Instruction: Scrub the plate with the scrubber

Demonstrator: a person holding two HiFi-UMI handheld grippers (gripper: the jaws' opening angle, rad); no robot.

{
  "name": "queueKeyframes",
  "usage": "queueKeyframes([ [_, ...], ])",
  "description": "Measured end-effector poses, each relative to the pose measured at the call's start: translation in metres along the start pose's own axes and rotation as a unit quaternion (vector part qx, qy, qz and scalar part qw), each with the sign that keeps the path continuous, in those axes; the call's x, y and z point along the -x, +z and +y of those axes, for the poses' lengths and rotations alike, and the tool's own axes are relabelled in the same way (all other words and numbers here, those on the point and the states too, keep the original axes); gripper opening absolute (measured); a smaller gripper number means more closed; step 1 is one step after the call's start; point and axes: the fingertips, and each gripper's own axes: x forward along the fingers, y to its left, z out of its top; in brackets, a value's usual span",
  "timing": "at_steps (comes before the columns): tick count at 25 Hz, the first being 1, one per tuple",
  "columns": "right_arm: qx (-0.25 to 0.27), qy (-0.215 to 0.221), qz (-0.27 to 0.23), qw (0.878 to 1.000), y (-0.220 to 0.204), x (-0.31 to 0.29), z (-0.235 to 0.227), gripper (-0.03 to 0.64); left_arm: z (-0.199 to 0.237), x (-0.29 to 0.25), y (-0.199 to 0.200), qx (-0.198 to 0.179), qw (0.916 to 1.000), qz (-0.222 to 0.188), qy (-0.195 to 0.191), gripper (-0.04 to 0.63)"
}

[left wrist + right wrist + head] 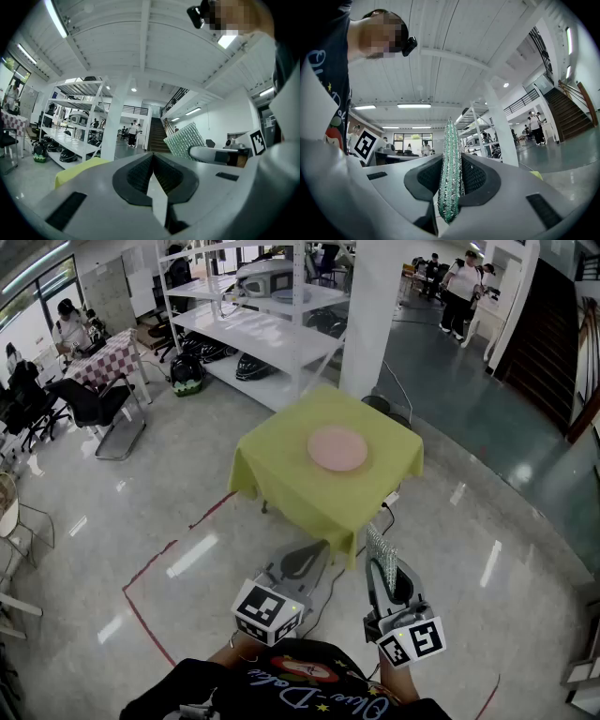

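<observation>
A round pink plate [337, 448] lies in the middle of a small table with a yellow-green cloth [281, 474], some way ahead of both grippers. My right gripper [382, 577] is shut on a silvery-green mesh scrubber [378, 554], which stands on edge between its pads [474, 177] and juts past the tips [450, 173]. My left gripper [303, 563] is held beside it, jaws shut with nothing between them [153, 159]. The left gripper view shows the scrubber [186, 139] at the right and a corner of the cloth [75, 172]. Both grippers are low and near the person's body.
White shelving racks [272, 324] and a white pillar [370, 315] stand behind the table. Red tape [150, 568] runs across the shiny floor at the left. Office chairs [94, 409] and people are at the far left, and stairs [553, 324] at the right.
</observation>
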Motion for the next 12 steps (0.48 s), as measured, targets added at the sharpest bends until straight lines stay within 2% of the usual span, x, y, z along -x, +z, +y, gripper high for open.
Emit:
queueKeyframes([
  [12, -0.018, -0.008, -0.008, 1.000, -0.004, 0.008, -0.009, 0.067, -0.002, -0.001, -0.012, 0.005, 0.9999, 0.016, -0.001, 0.000],
])
